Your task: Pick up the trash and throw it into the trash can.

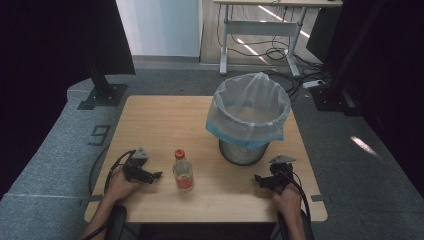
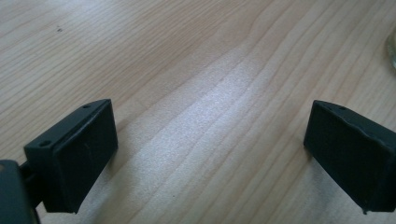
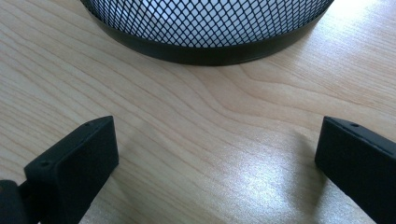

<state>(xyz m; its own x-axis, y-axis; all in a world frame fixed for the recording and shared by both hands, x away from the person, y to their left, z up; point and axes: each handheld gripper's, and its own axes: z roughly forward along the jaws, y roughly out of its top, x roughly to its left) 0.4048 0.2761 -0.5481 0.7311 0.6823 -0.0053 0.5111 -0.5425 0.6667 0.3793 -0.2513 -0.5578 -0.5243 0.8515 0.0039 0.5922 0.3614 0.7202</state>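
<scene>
One upright bottle (image 1: 183, 170), orange cap up, between open tongs

The surface (image 2: 196, 70) under the fingers (image 2: 79, 154) is pale wood with fine wavy grain and a soft satin sheen between them; the fingers themselves look like matt black plastic, faintly textured. Ahead of the right gripper's fingers (image 3: 74, 168) the bin (image 3: 205, 28) is black metal mesh with a smooth band, lined with thin translucent plastic; beside the left gripper's fingers, the bottle (image 1: 183, 171) is clear and glossy.
</scene>
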